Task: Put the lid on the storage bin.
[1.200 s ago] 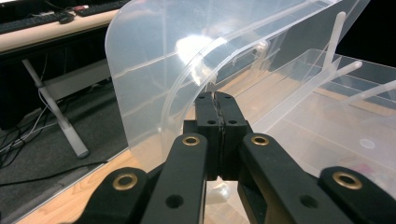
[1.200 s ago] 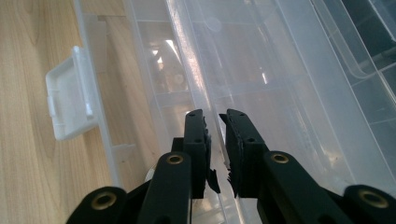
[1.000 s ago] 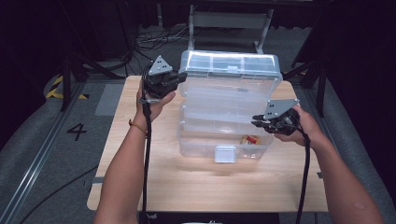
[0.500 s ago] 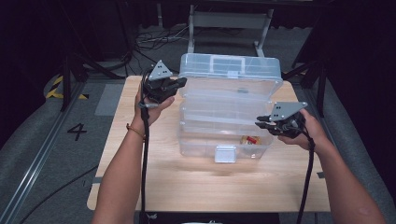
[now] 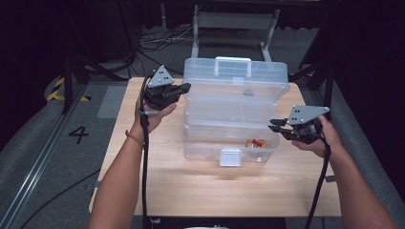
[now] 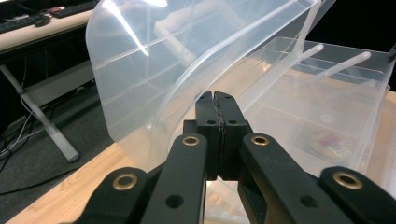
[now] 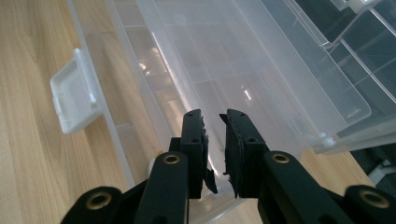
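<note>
The clear plastic tiered toolbox (image 5: 234, 112) stood at the middle of the bench (image 5: 157, 176), its long axis running across from my left to my right, its lid (image 5: 237, 71) tipped back at the far side with the handle (image 5: 232, 61) uppermost. The trays were fanned out in steps toward me. A white latch (image 5: 230, 157) hung at the middle of the front wall, and a small red and yellow item (image 5: 256, 143) lay in the bottom compartment, toward my right; what it was I could not tell.

My left claw (image 5: 181, 88) was at the box's left end, at the upper tier. In the left gripper view its jaws stood fully together with the curved lid edge (image 6: 187, 107) directly beyond the tips; whether they pinched that edge or merely pressed beside it, I could not tell.

My right claw (image 5: 274, 129) was at the right end, low, beside the bottom tier. Its jaws stood narrowly apart with nothing pressed between the pads, the box's end wall (image 7: 219, 186) just past them.

Finding: the box lay between my two claws, inward of each. I judged the right claw the nearer to the lower trays, so any move on the base would run inward from the right, along the long axis.
</note>
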A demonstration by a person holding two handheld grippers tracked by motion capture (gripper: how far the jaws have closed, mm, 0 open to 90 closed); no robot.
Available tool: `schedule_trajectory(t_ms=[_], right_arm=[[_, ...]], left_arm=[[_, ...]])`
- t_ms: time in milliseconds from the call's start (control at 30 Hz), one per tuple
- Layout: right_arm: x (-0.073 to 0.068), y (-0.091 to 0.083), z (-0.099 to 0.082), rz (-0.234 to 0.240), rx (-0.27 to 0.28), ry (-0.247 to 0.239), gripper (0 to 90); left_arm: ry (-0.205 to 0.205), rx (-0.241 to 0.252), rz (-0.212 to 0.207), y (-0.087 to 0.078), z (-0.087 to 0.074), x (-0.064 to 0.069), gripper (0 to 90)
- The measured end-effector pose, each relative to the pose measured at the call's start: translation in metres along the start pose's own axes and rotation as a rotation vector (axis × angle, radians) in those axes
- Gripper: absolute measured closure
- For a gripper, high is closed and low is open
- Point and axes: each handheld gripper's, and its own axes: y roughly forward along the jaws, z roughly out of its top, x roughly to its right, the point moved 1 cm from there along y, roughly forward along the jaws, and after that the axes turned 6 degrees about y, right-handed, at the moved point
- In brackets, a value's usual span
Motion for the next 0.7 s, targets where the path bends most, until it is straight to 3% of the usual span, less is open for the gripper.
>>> schedule_trajectory(t_ms=[233,300,400,700], right_arm=[[0.002,-0.008,-0.013,-0.027,0.039,0.048,77.1],[0.004,-0.013,-0.02,-0.022,0.083,0.098,76.2],[0.004,-0.016,-0.029,-0.031,0.108,0.117,76.0],[0.007,-0.015,-0.051,-0.04,0.061,0.136,77.7]], left_arm=[[0.02,-0.012,-0.015,0.002,0.0,0.006,90.0],[0.024,-0.024,-0.026,0.002,-0.001,0.007,90.0],[0.026,-0.035,-0.033,0.001,-0.003,0.008,90.0],[0.04,-0.043,-0.023,-0.001,-0.005,0.015,90.0]])
